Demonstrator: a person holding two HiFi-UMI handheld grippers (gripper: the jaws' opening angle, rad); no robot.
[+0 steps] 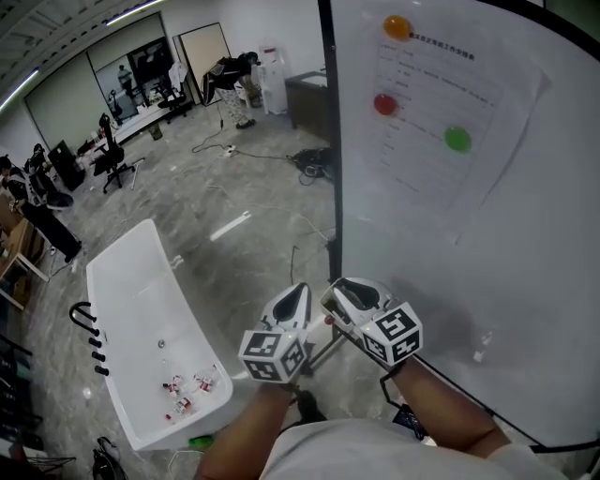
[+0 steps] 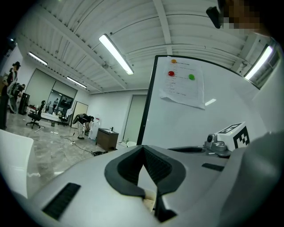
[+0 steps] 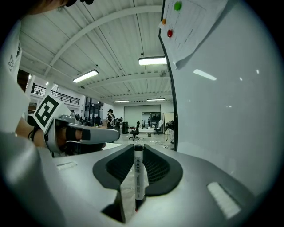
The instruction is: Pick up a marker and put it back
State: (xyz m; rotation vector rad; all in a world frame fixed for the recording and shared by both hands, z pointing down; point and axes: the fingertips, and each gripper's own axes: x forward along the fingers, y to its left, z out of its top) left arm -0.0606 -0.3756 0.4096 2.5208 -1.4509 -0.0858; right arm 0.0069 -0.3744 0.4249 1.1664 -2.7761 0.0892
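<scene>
In the right gripper view a marker (image 3: 138, 173) with a black cap and a labelled barrel stands up between the ribbed pads, and my right gripper (image 3: 138, 150) is shut on it. In the head view that gripper (image 1: 337, 292) hovers close to the left edge of the whiteboard (image 1: 525, 281). My left gripper (image 1: 297, 292) is held right beside it on the left. Its jaws (image 2: 143, 150) meet at the tips with nothing between them. Both point up and away from me.
A sheet of paper (image 1: 441, 122) hangs on the whiteboard under orange (image 1: 397, 26), red (image 1: 385, 104) and green (image 1: 457, 139) magnets. A white tub (image 1: 141, 319) holding several small items stands on the floor at the left. Chairs and people are far off.
</scene>
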